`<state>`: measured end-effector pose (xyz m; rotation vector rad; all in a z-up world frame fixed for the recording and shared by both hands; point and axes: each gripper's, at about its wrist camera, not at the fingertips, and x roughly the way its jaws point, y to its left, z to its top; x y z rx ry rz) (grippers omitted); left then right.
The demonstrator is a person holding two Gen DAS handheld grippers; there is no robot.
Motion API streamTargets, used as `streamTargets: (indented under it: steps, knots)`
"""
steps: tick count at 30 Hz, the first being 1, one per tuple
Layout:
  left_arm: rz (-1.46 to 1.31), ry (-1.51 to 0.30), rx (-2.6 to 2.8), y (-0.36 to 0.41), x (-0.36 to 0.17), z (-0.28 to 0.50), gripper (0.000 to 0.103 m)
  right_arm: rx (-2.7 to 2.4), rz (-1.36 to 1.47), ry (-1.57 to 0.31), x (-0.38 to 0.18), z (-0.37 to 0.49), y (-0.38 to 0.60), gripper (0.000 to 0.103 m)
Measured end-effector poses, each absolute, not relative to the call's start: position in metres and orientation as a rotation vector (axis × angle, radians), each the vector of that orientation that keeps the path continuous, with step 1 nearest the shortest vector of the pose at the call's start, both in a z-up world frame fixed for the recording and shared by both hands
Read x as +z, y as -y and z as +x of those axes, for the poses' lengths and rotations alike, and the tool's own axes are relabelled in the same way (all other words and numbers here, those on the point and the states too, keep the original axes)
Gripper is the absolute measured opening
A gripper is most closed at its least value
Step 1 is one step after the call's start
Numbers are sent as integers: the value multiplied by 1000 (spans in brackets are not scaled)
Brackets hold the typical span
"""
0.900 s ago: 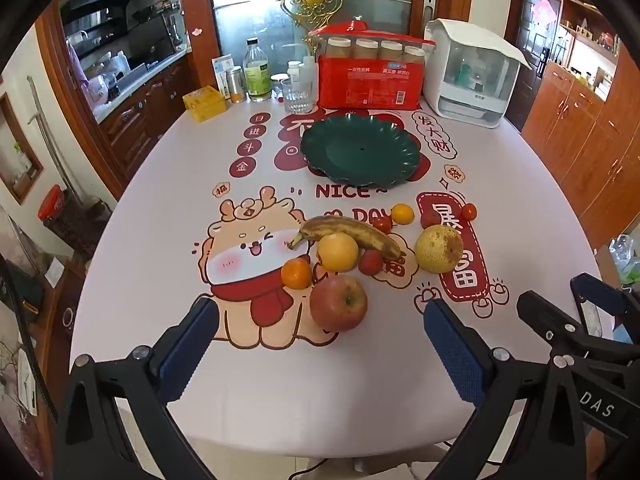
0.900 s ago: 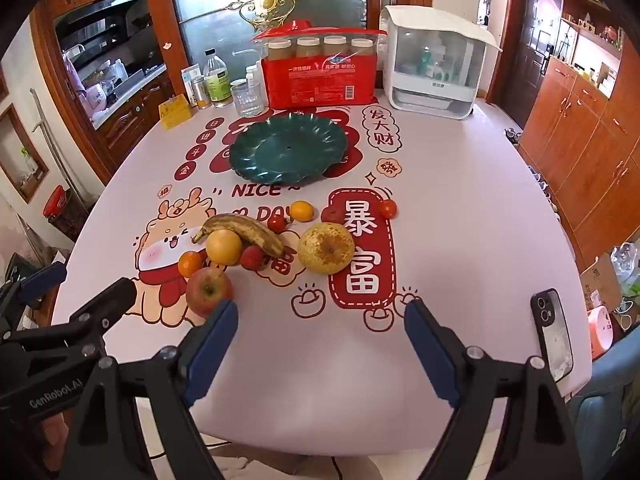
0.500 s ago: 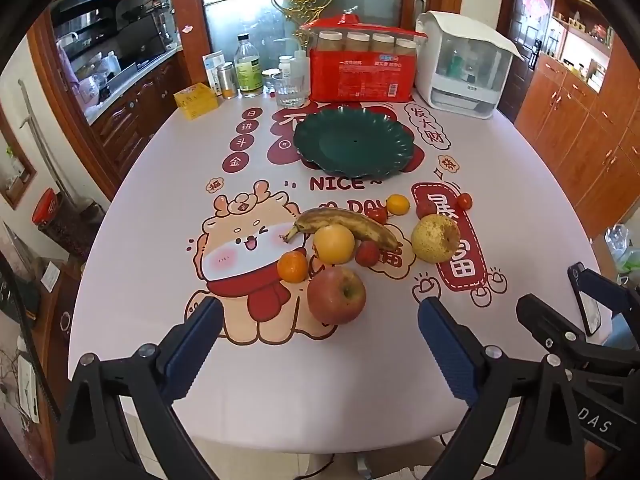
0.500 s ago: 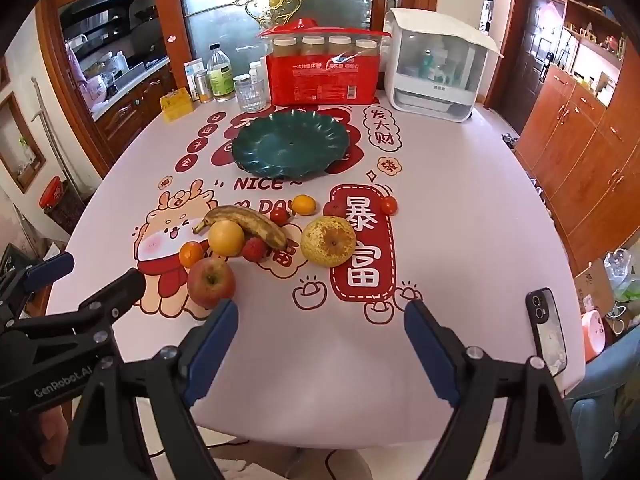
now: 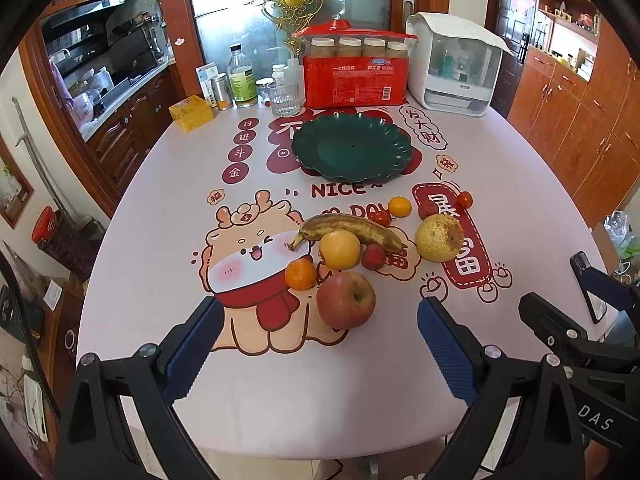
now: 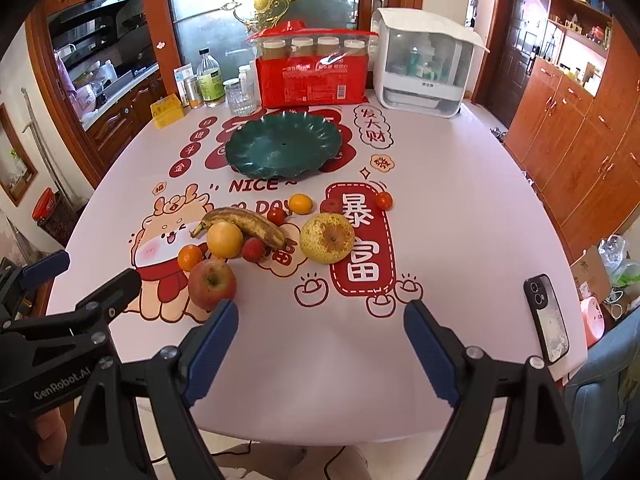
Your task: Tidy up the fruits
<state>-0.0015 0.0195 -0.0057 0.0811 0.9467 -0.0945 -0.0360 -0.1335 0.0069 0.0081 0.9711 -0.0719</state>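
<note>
Black-framed left gripper (image 5: pixel 318 334) (silver screws), with ribbed blue pads (image 5: pixel 448 354).

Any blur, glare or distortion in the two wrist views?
Left wrist: sharp, heavy fisheye bending at the table edges, black corners, apple crisp. Right wrist: same curvature, soft glare on the phone, plate evenly lit.

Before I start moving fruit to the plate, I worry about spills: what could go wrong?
The apple touches the small orange; lifting it may send that one rolling. The banana leans on round fruit, so pulling one may shift it. The phone lies near the table edge beside the right tool.
</note>
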Motion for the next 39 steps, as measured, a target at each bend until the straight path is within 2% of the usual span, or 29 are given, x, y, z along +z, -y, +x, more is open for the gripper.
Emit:
streamTargets:
  steps: [39]
  knots:
    - [49,-967,-87,-32,-16,12,97,-75,18,-949,5,-27,126,85]
